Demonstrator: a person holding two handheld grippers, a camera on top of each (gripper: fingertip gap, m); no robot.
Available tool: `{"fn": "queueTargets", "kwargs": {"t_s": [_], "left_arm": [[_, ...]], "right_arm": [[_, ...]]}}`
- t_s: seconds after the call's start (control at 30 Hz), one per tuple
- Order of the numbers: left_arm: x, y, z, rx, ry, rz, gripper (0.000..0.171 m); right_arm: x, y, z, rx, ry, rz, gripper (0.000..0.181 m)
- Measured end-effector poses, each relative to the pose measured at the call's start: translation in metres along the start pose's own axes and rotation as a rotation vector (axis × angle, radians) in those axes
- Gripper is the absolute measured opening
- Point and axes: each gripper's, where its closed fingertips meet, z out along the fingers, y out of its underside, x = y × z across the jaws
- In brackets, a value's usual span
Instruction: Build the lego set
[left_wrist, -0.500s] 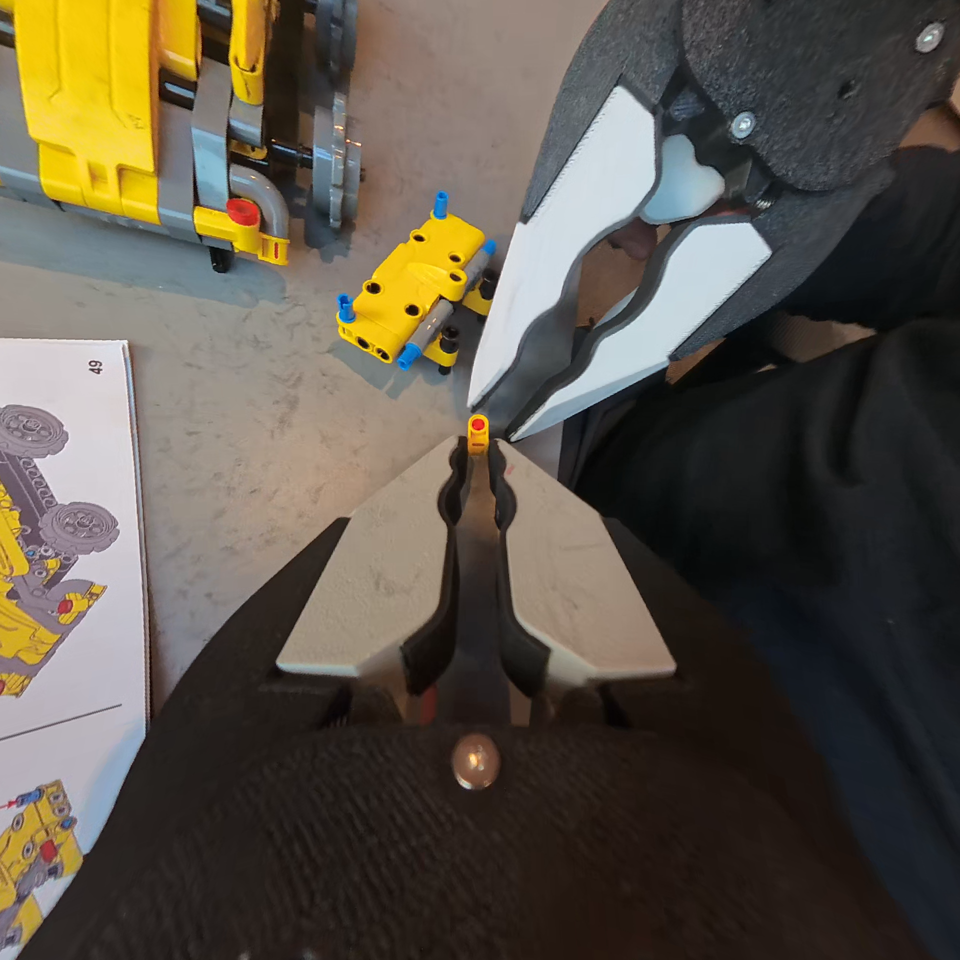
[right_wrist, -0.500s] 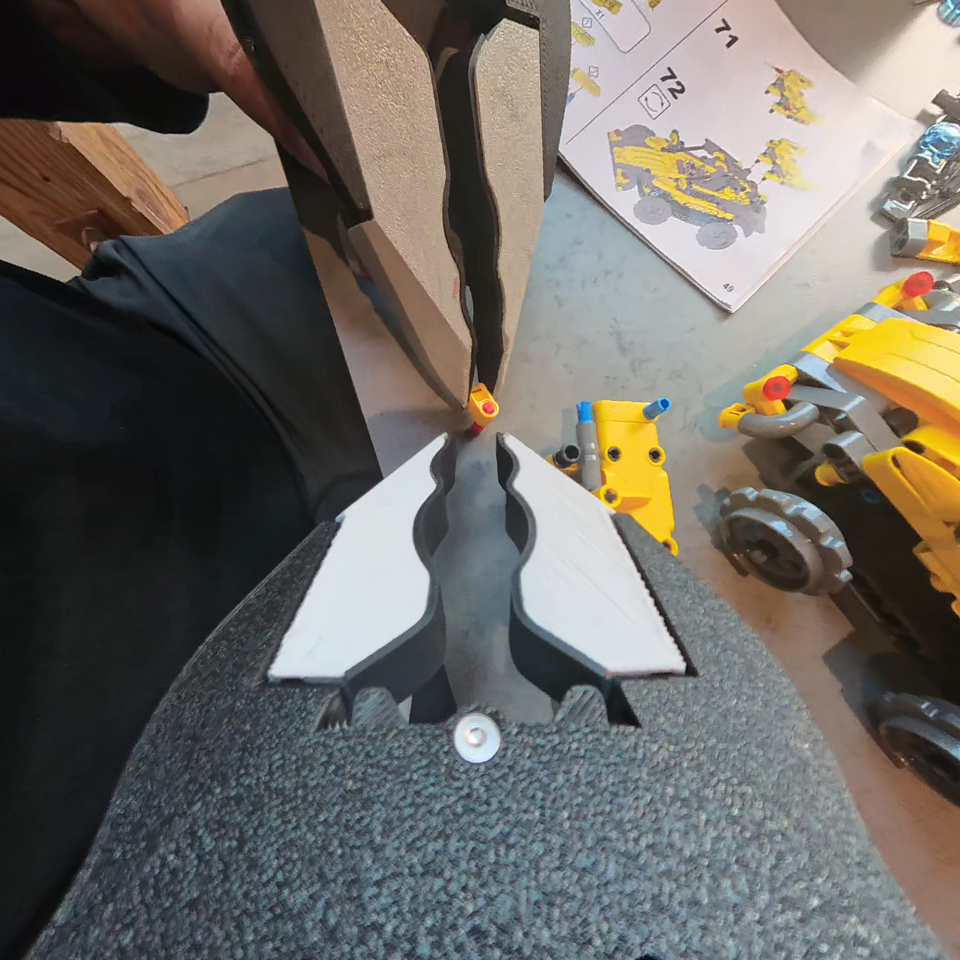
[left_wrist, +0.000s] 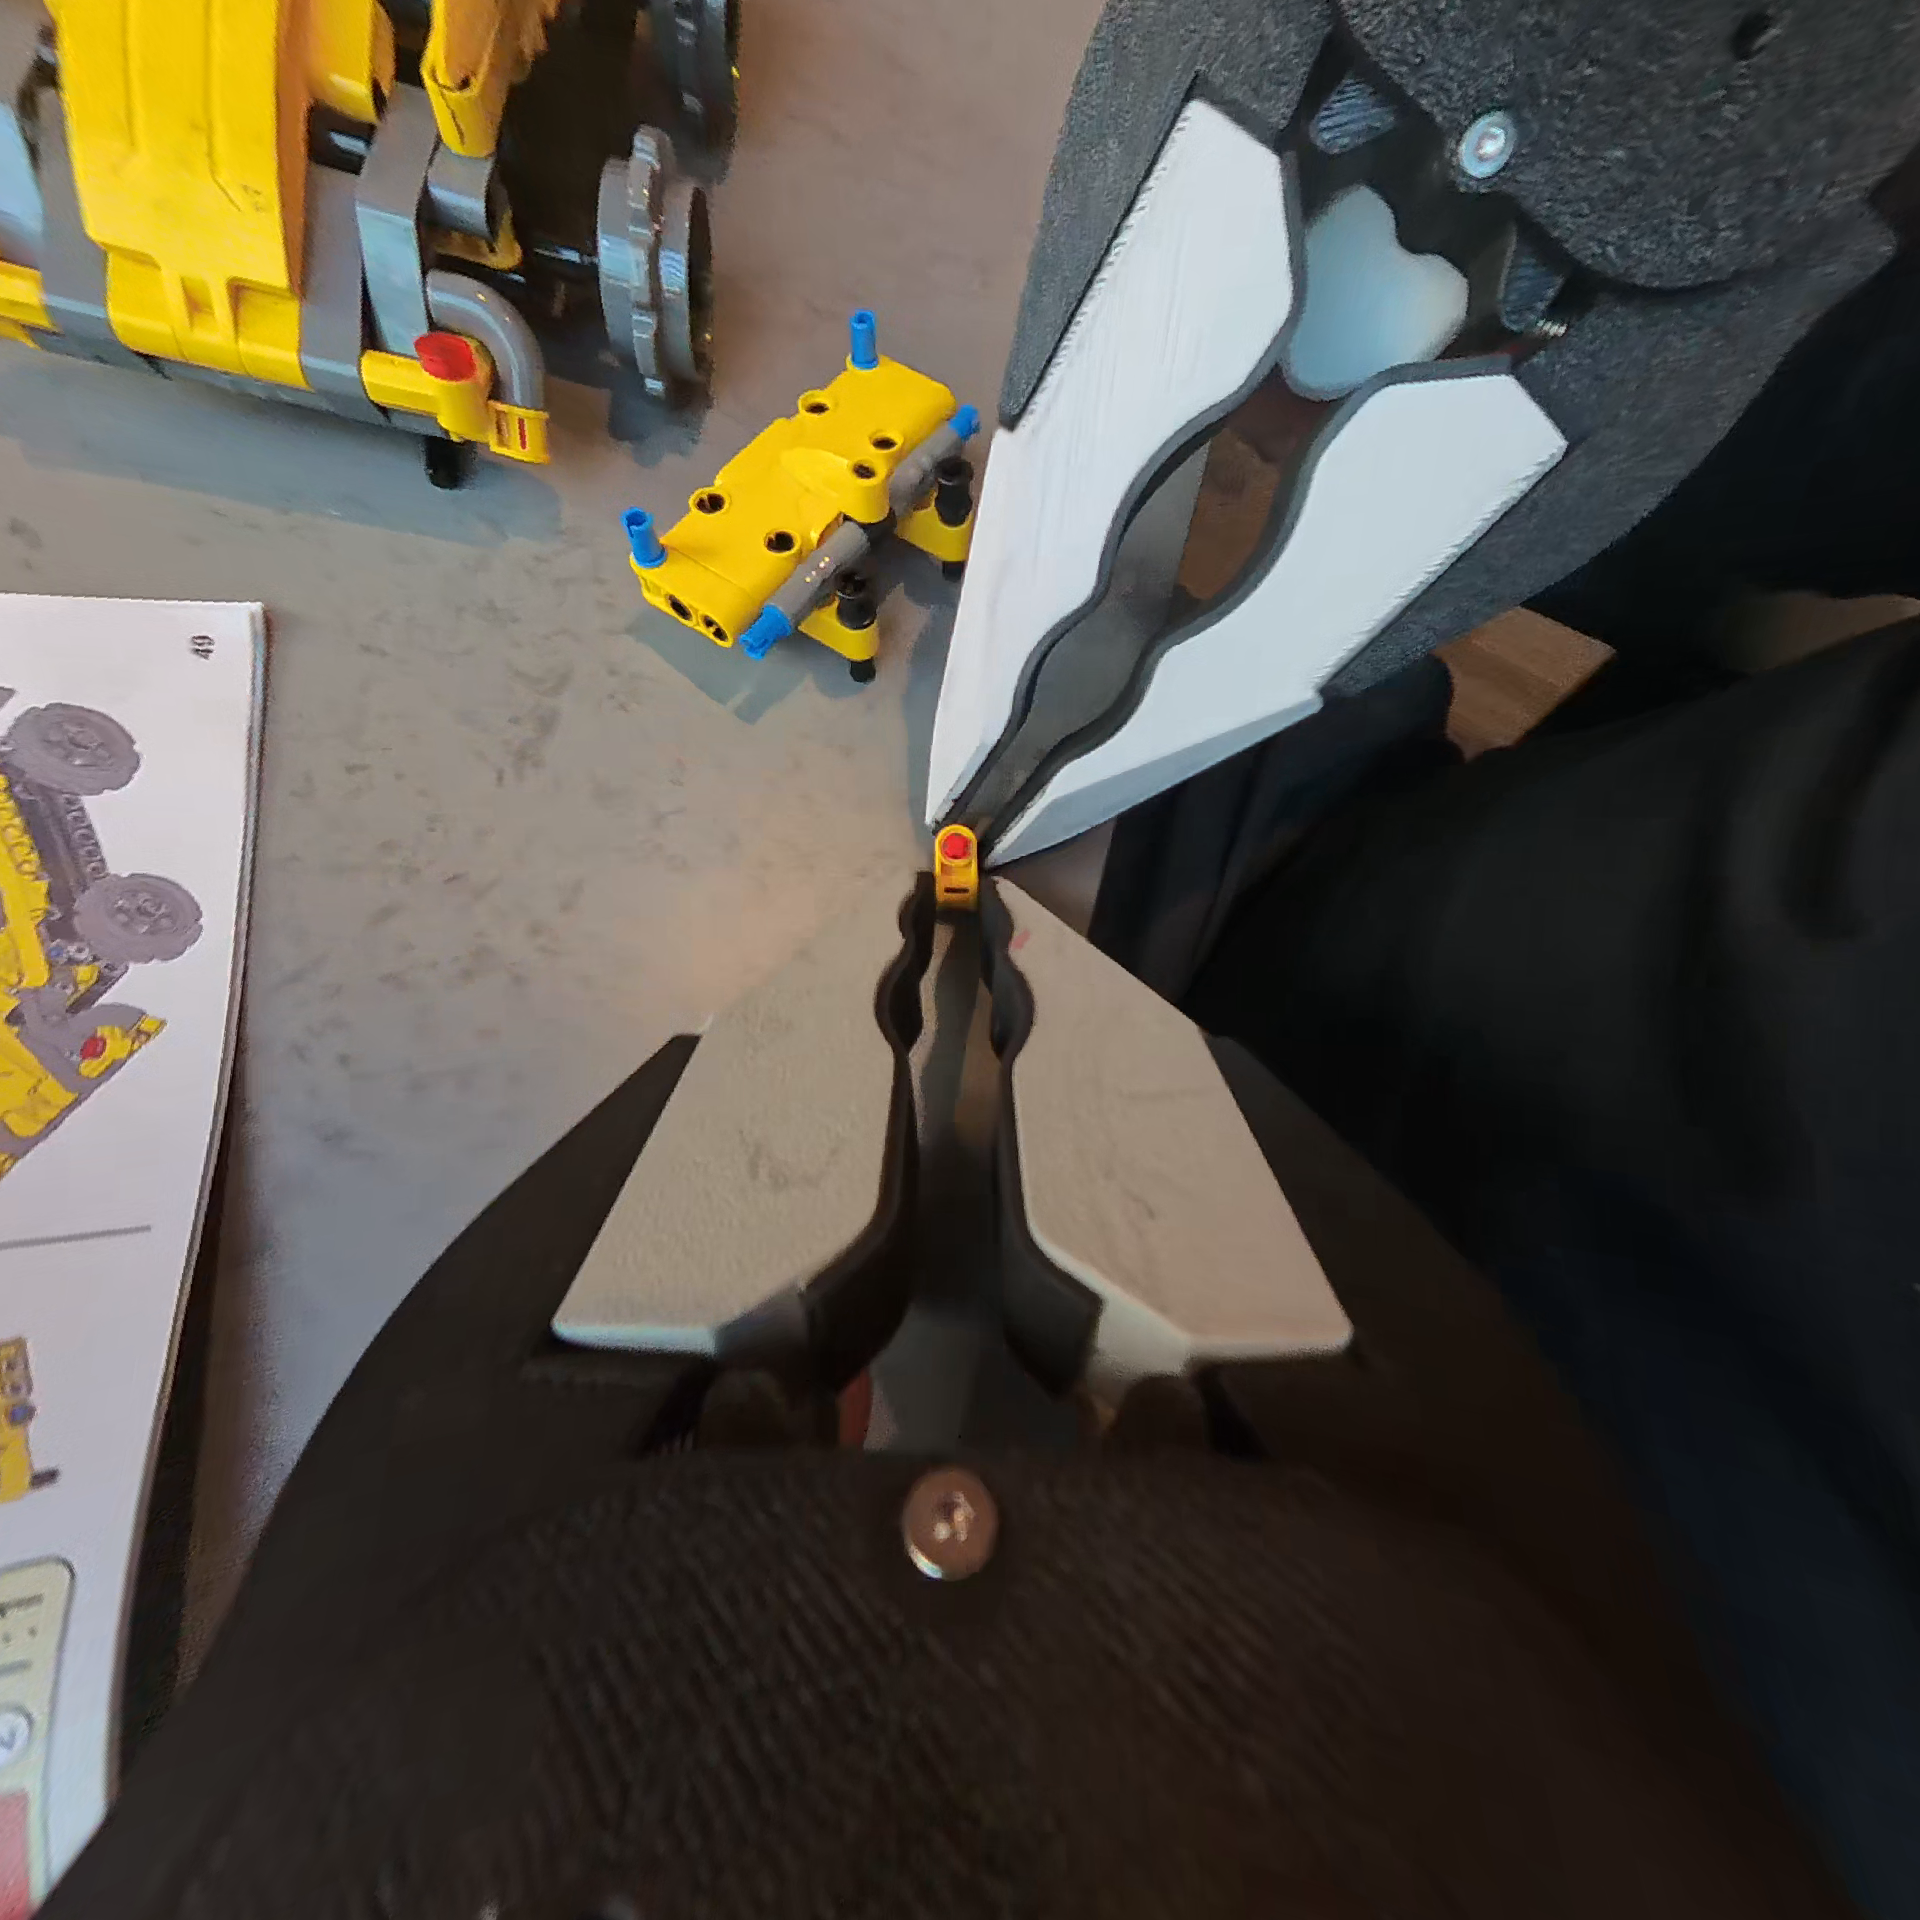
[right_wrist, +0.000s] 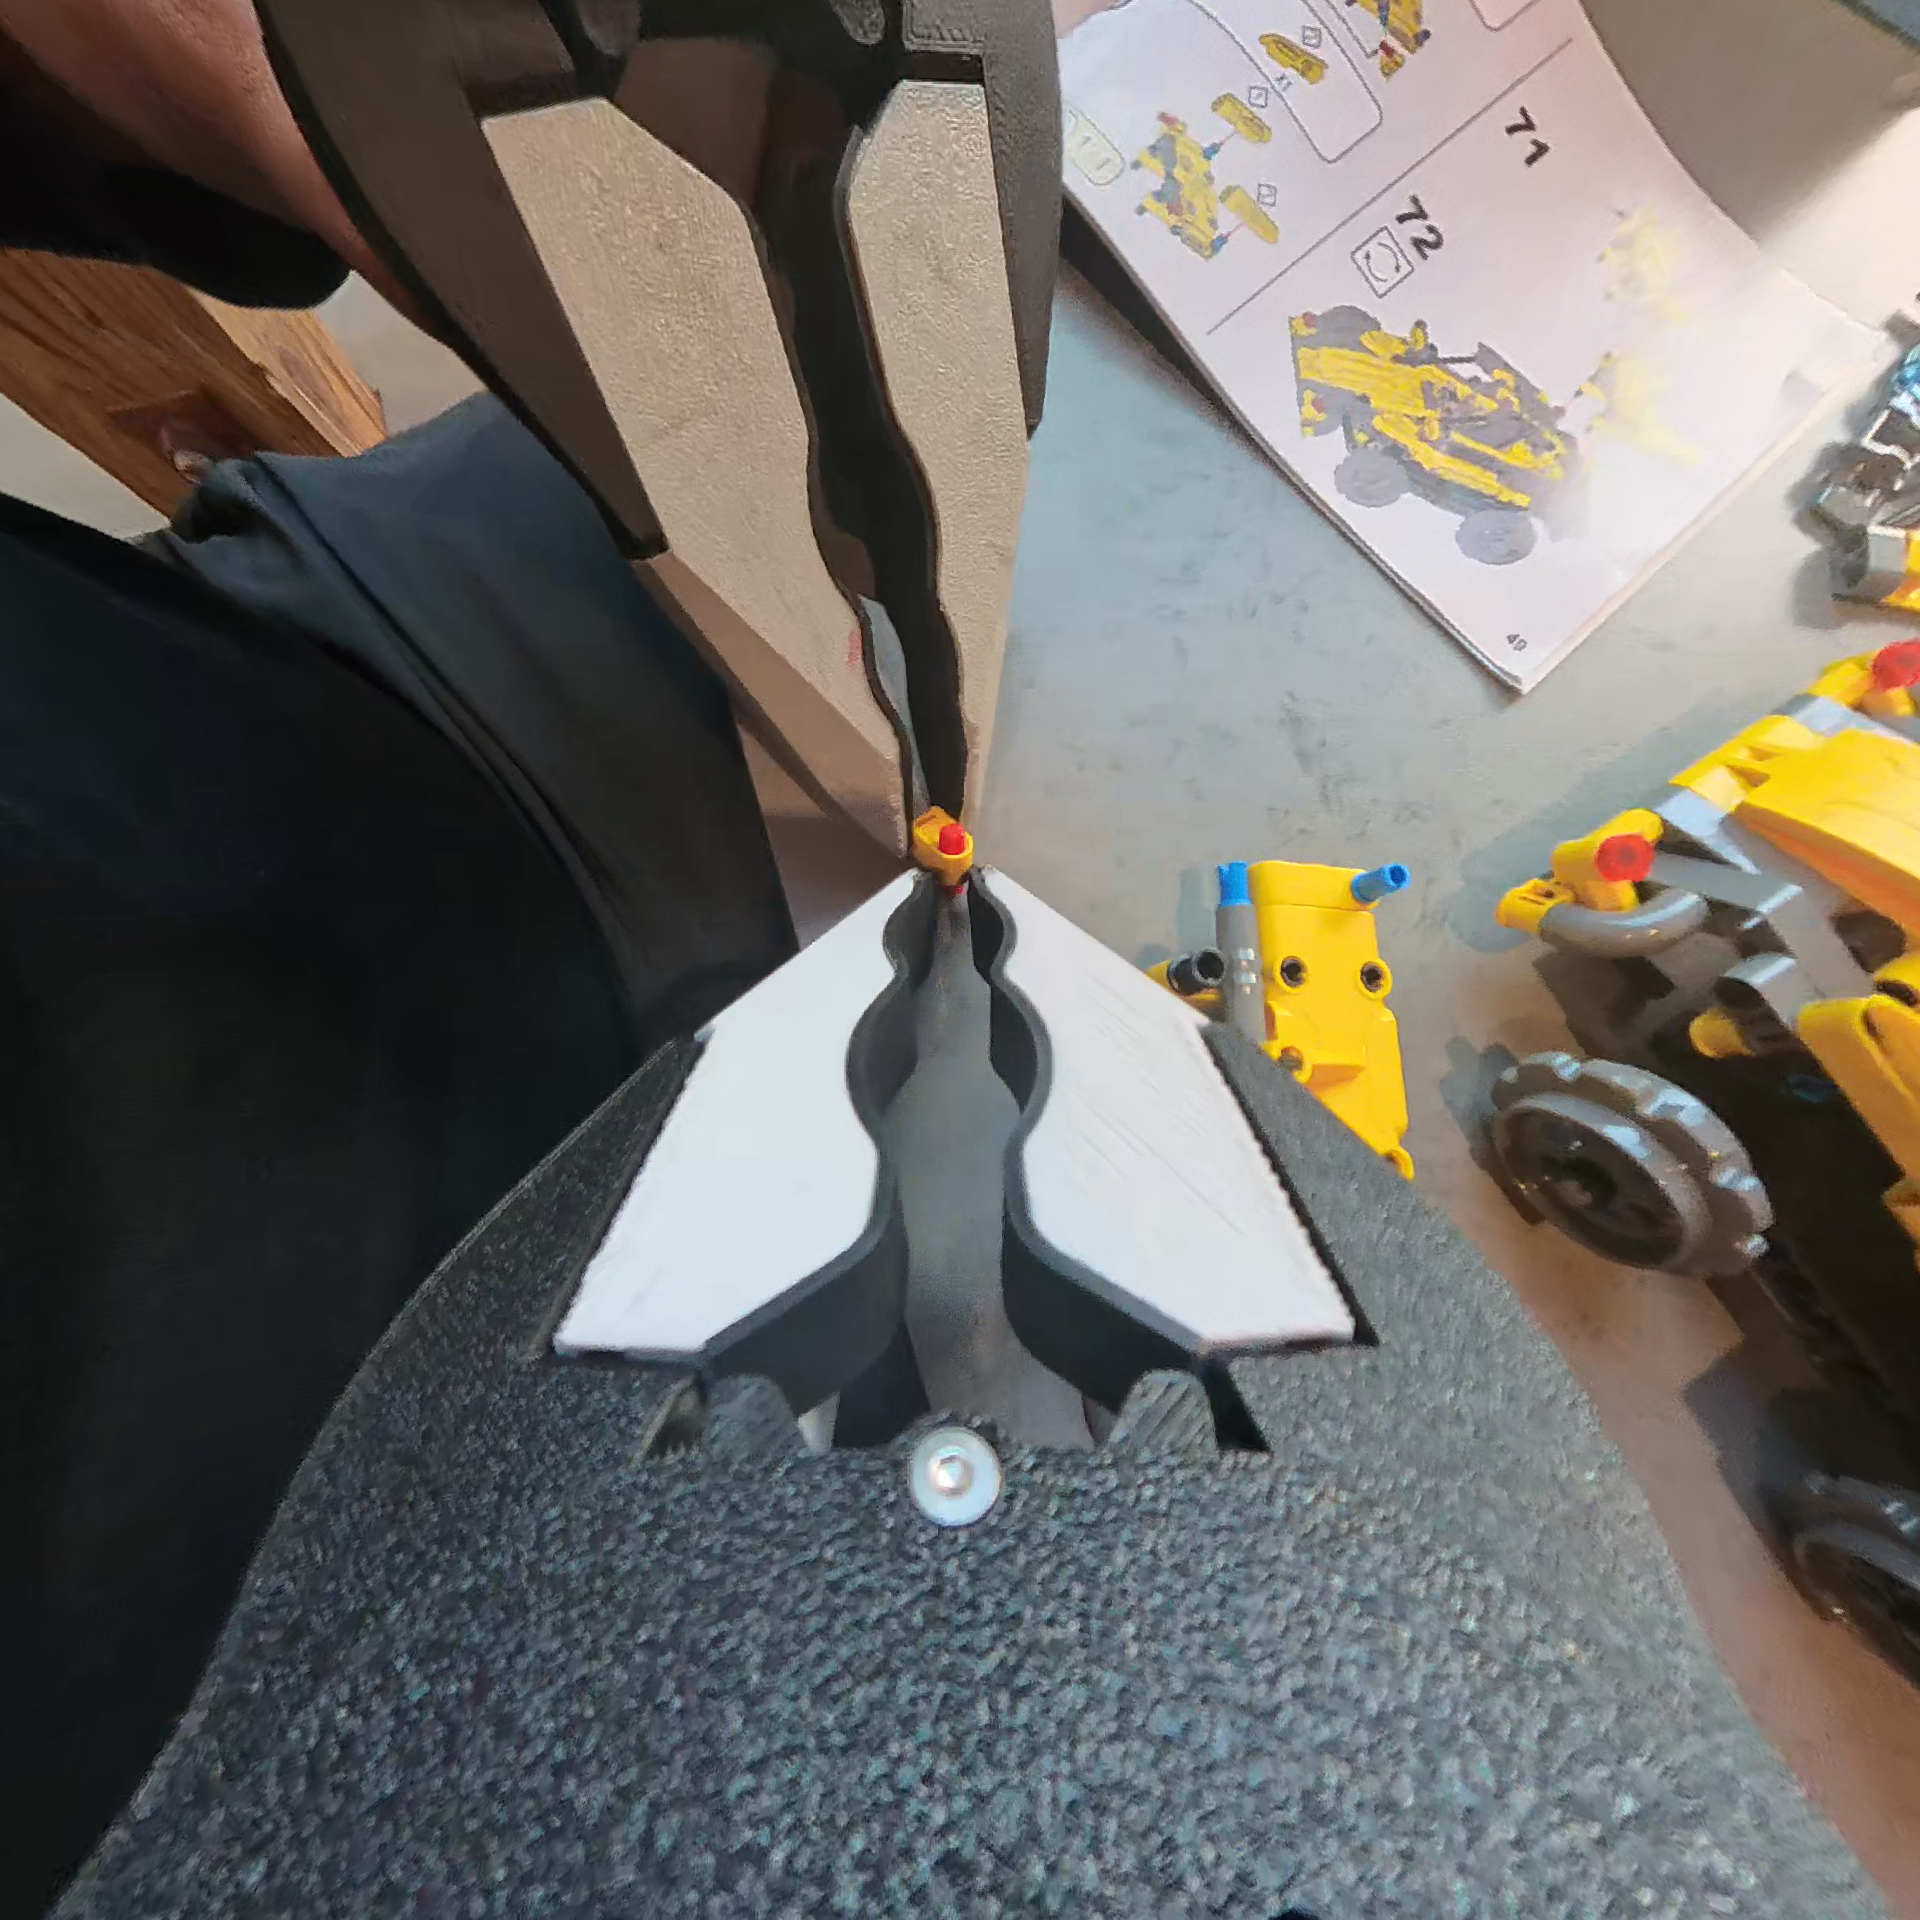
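Observation:
My left gripper is shut on a small yellow connector with a red pin in it, held above the grey table. My right gripper meets it tip to tip from the upper right. In the right wrist view the right gripper is shut, with a red end of the pin between its tips. The connector sits just beyond, in the tips of the left gripper, which comes down from above.
A yellow block with blue and grey pins lies on the table just beyond the grippers. A large yellow and grey toy vehicle stands farther back. An open instruction booklet lies at the left. A person's dark clothing fills the right. Less than 4 cm separates the two grippers' tips.
Both grippers have shifted slightly and stay tip to tip. The small connector has turned a little between the tips. Nothing was let go.

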Motion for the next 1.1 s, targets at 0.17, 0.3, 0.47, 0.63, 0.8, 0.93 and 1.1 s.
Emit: {"fn": "queueTargets", "kwargs": {"t_s": [0.17,0.3,0.47,0.63,0.8,0.93,1.1], "left_arm": [[0.002,-0.003,-0.003,0.098,-0.095,0.001,0.005],[0.001,-0.004,-0.004,0.106,-0.116,0.01,0.005],[-0.001,-0.002,-0.008,0.122,-0.111,-0.016,0.004],[-0.009,-0.003,-0.009,0.119,-0.143,-0.034,0.004],[-0.013,-0.006,-0.015,0.163,-0.127,-0.091,0.004],[-0.023,-0.009,-0.02,0.199,-0.143,-0.159,0.005],[-0.022,-0.024,-0.039,0.351,-0.118,-0.138,0.004]], "right_arm": [[0.0,-0.005,-0.005,-0.013,0.024,-0.077,0.006],[-0.001,-0.009,-0.007,-0.029,0.027,-0.12,0.006],[-0.001,-0.013,-0.005,-0.005,0.033,-0.127,0.006],[0.005,-0.016,0.0,0.021,0.035,-0.077,0.006],[0.01,-0.023,-0.002,0.076,0.026,-0.048,0.005],[0.023,-0.026,-0.008,0.073,0.114,-0.042,0.006],[0.044,-0.047,-0.03,0.2,0.185,-0.028,0.004]]}}
